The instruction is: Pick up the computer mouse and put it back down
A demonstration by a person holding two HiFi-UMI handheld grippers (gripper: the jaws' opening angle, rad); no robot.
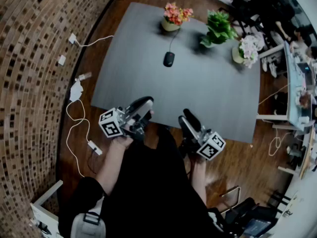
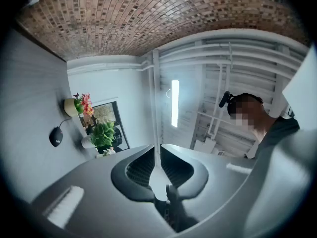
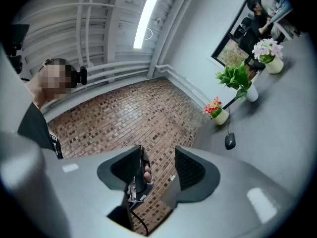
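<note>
— Where's the computer mouse (image 1: 169, 59)?
— It's on the far part of the grey desk (image 1: 133, 78). Its cable (image 1: 172, 43) leads toward the pot of orange flowers (image 1: 173, 18). Nothing is touching it.
— And your left hand-held gripper (image 1: 143, 104)?
— That one is pressed together with nothing between the jaws. It's tipped upward over the desk's near edge.
— The right?
— My right hand-held gripper (image 1: 189, 115) is spread wide and empty. Only brickwork (image 3: 163, 128) shows through the gap. It's well apart from the mouse.
</note>
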